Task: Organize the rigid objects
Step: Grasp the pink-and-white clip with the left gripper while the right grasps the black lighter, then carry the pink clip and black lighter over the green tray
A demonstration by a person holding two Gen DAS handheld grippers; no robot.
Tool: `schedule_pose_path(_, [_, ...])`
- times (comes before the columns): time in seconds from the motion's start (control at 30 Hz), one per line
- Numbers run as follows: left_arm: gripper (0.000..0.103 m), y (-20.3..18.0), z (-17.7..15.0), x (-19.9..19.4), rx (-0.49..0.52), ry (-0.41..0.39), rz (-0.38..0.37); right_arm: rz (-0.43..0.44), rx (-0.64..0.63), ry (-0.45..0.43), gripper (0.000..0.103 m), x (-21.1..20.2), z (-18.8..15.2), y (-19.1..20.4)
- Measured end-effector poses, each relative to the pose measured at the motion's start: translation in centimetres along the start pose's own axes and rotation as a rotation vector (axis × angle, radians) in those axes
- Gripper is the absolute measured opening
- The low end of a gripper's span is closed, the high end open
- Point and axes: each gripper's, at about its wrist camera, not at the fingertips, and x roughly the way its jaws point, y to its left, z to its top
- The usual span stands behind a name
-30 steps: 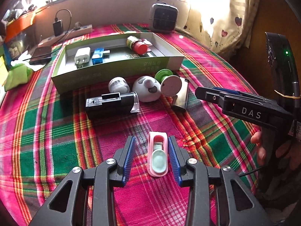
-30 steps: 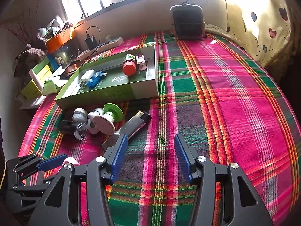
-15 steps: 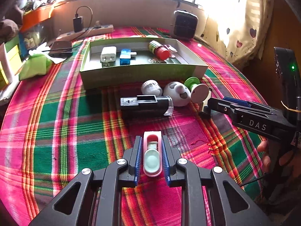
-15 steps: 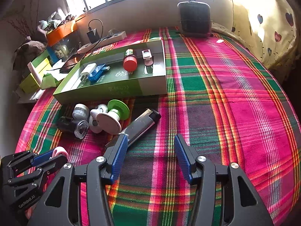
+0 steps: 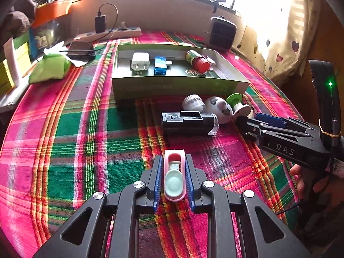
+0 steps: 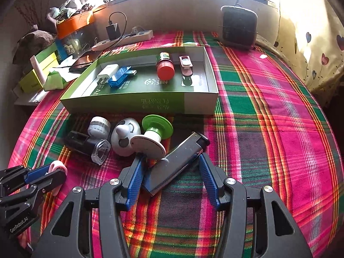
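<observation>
Gripping: left tongs (image 5: 174, 177) clamped a pink clip (image 5: 174, 175).
Right tongs (image 6: 171, 179): apart, straddling a grey lighter (image 6: 175, 164).
Box (image 6: 137, 105): twelve o'clock.

Left tongs (image 5: 173, 177) clamped shut; right tongs (image 6: 171, 177) spread apart.

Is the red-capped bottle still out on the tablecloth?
No, the red-capped bottle lies on its side inside the green box, next to a pink clip.
</observation>
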Motion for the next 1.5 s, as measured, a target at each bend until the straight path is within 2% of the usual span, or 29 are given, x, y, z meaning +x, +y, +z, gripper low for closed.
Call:
schedule_pose_path(0.13, [0.019,0.2,0.1,0.1,-0.004,-0.004,-0.009,-0.064,-0.015,0.005,0.053,-0.1,-0.2,-0.3])
schedule_pose_path(0.4, [0.019,0.4,0.0,0.0,-0.008,-0.01,-0.024,-0.107,0.006,0.003,0.053,-0.9,-1.0,-2.2])
schedule_pose_path(0.93, [0.019,0.4,0.1,0.0,-0.013,-0.013,-0.021,-0.083,0.003,0.004,0.053,-0.5,-0.4,-2.7])
schedule_pose_path(1.0, [0.019,0.4,0.1,0.0,-0.013,-0.013,-0.02,-0.082,0.004,0.003,0.051,-0.5,-0.4,-2.8])
schedule_pose_path(1.27, [0.019,0.4,0.1,0.0,-0.015,-0.015,-0.023,-0.085,0.011,-0.004,0.029,-0.8,-0.5,-3.6])
schedule_pose_path(1.5, [0.019,0.4,0.1,0.0,-0.014,-0.015,-0.023,-0.077,0.024,-0.007,0.025,-0.9,-0.5,-3.9])
